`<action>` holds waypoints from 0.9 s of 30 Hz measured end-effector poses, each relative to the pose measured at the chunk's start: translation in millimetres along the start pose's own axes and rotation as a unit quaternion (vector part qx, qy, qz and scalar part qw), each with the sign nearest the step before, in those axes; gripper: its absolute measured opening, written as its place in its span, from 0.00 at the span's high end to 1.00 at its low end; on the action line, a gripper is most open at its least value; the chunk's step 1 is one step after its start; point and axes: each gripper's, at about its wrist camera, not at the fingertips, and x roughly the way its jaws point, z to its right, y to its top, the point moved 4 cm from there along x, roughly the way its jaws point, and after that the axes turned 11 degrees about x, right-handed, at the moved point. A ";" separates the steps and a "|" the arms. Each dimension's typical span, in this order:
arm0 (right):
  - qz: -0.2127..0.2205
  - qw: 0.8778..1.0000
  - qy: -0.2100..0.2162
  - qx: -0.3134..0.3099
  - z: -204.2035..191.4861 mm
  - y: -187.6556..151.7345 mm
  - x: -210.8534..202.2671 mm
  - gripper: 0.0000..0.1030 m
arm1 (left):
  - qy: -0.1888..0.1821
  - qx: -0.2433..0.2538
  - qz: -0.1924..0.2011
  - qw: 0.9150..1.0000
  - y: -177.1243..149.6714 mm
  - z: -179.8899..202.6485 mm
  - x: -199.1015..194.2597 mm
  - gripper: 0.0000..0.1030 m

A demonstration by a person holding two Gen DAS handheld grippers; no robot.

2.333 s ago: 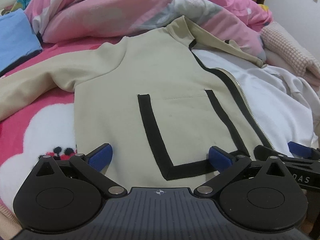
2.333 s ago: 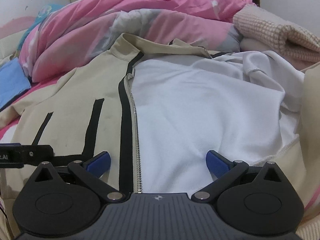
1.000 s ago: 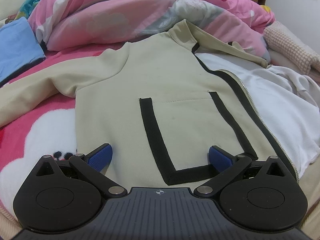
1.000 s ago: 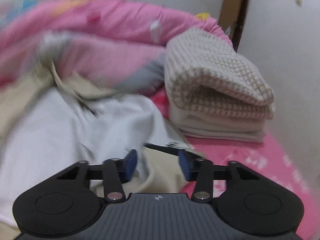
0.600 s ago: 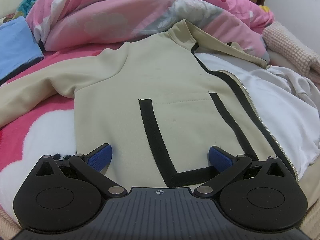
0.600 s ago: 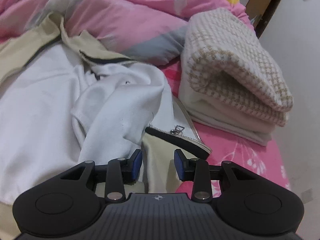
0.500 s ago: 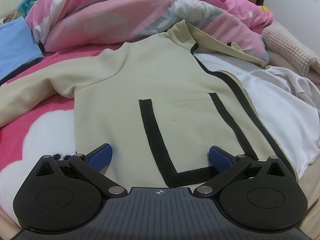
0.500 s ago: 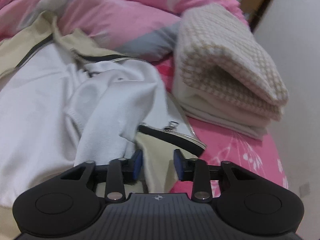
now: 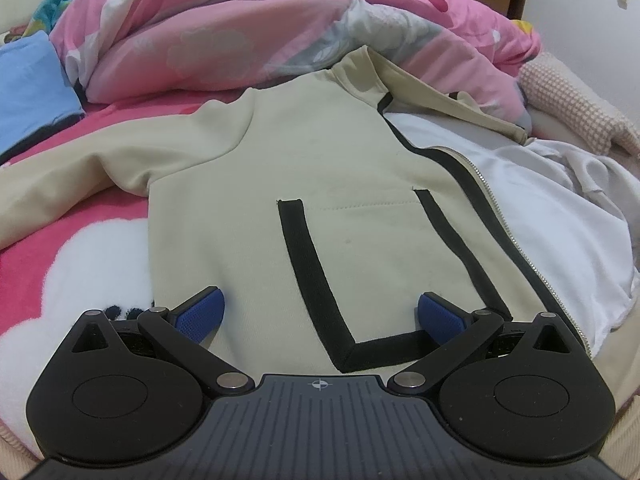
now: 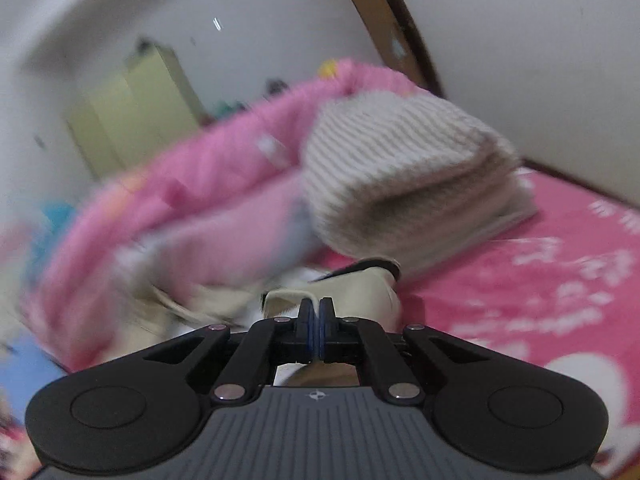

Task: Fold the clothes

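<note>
Spread flat on the bed, the beige jacket (image 9: 344, 184) lies unzipped, its near hem right under the left gripper (image 9: 318, 314), whose blue pads (image 9: 200, 312) stand wide apart over the cloth, holding nothing. A black L-shaped stripe (image 9: 316, 300) marks the pocket on the left front panel, and a black-edged zipper (image 9: 504, 228) runs along its right side. Right of the zipper the white lining (image 9: 560, 232) shows, rumpled toward the far right. One beige sleeve (image 9: 92, 176) stretches off to the left.

In the blurred right wrist view, the right gripper (image 10: 316, 320) has its fingers pressed together on a beige fold of the jacket (image 10: 360, 296), lifted off the bed.

Under the jacket lies a pink blanket (image 9: 80, 232) with white shapes. Beyond the collar a pink quilt (image 9: 240, 32) is heaped, a blue cloth (image 9: 28, 84) lies at far left, and a folded waffle-knit blanket (image 10: 400, 176) sits on the right.
</note>
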 end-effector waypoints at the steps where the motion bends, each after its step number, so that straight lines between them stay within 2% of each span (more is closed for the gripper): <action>1: 0.006 0.999 0.027 0.019 -1.9 1.2 -6.1 0.99 | -0.001 -0.001 0.001 1.000 0.0 -0.5 -0.1 0.00; 3: 0.014 0.996 0.076 0.050 -7.8 2.5 -17.0 0.99 | -0.003 -0.002 0.002 1.000 -0.1 -1.5 -0.7 0.00; 9: -0.030 0.983 0.174 0.041 -61.7 -23.6 -17.1 0.99 | -0.012 -0.011 0.006 1.000 -0.3 -5.1 -2.4 0.00; 13: -0.070 0.972 0.219 0.035 -93.1 -49.1 -14.4 0.99 | -0.022 -0.017 0.010 1.000 -0.4 -9.2 -3.9 0.00; 19: -0.114 0.952 0.285 0.010 -127.1 -94.6 -31.2 0.99 | -0.041 -0.037 0.022 0.998 -1.0 -16.9 -5.9 0.00; 22: -0.146 0.947 0.285 -0.019 -132.3 -122.7 -35.2 0.99 | -0.061 -0.062 0.033 0.996 -1.2 -24.7 -8.8 0.00; 27: -0.212 0.952 0.216 -0.054 -119.3 -168.6 -21.1 0.99 | -0.111 -0.126 0.062 0.984 0.2 -40.4 -18.5 0.00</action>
